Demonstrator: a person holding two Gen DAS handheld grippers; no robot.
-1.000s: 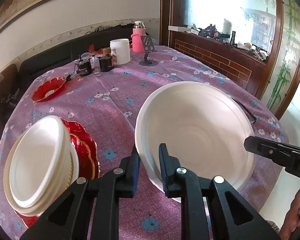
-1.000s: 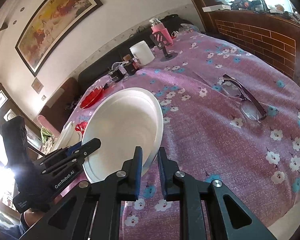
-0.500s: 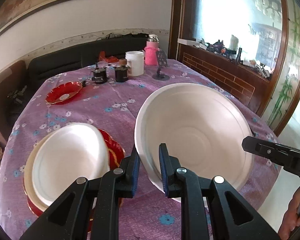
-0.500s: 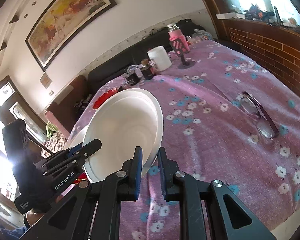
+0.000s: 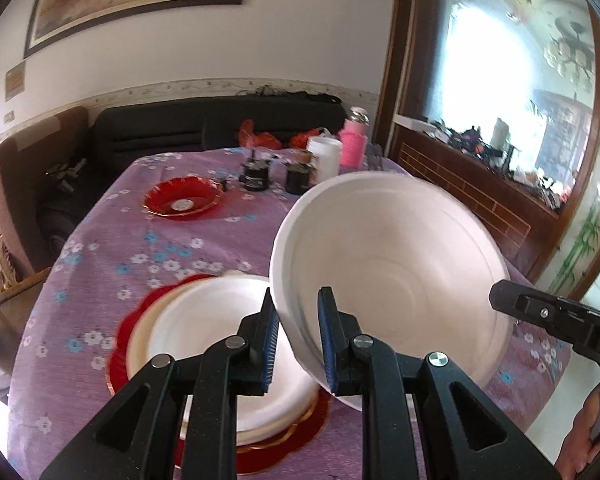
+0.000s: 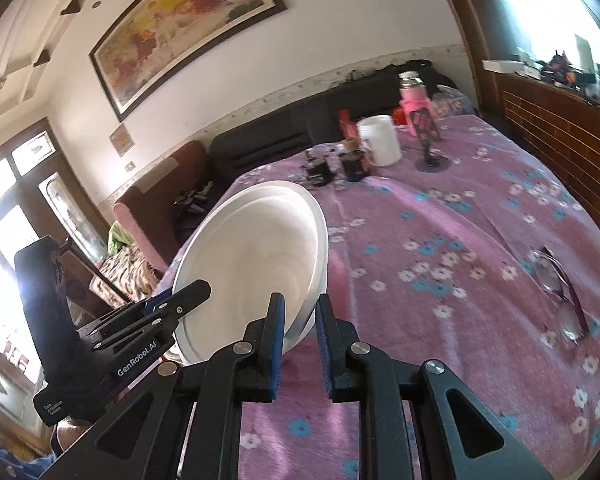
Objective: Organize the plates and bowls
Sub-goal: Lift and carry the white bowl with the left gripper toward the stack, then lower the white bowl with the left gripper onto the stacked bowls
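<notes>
Both tongs pinch the rim of one big white bowl [image 5: 388, 264], which hangs tilted in the air in the middle of the frame: the left gripper [image 5: 298, 344] grips its near left edge, and the right gripper [image 6: 300, 340] grips the other side. Low in the left view, just left of the bowl, a stack of white plates [image 5: 220, 344] sits on a red plate [image 5: 284, 448] on the purple flowered tablecloth [image 5: 140, 248]. Another red dish [image 5: 182, 202] lies farther back, upper left.

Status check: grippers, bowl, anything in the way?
Left gripper and right gripper both clamped on large white foam bowl, lifted. White plates on red plate below. Path clear.
</notes>
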